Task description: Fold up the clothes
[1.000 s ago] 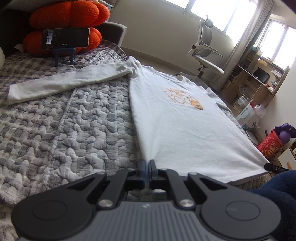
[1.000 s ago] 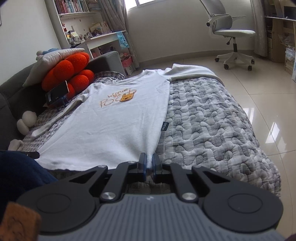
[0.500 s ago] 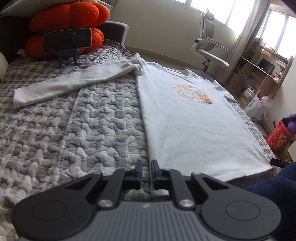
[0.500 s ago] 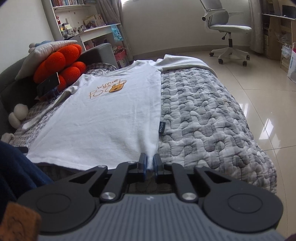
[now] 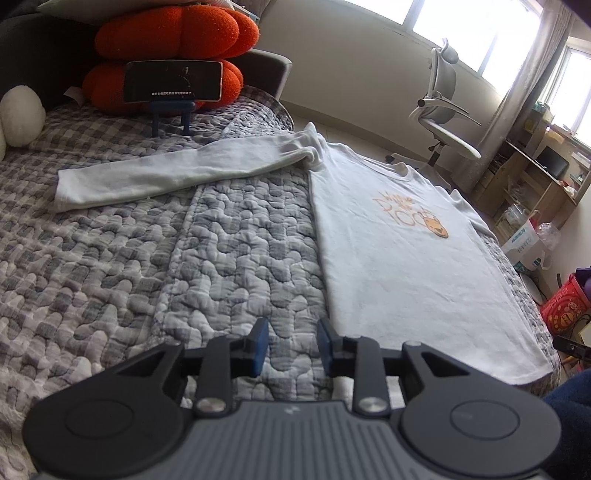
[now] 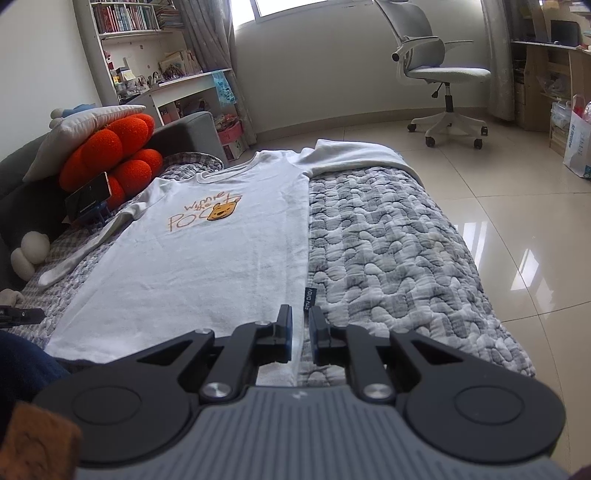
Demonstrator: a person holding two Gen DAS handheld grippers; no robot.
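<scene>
A home bedroom: a bed with a grey quilted cover (image 6: pixel 388 240), orange plush pumpkin cushions (image 5: pixel 173 33) at its head, a white bookshelf packed with books (image 6: pixel 129 18), a pale swivel office chair (image 6: pixel 439 70) on glossy floor tiles (image 6: pixel 517 206), and curtained windows (image 5: pixel 443 18).

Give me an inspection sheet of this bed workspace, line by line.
Surface: grey quilted bedspread, wrinkled.
Job's things: white long-sleeve shirt flat, print up; one sleeve stretched sideways, the other draped off the far bed edge.
Clutter: phone on stand, orange cushions, white plush.
Grippers: left gripper open, jaws just opening, off the hem; right gripper slightly open, shirt edge between pads.
Cables: nothing seen.
Surroundings: office chair, bookshelf, tiled floor.
</scene>
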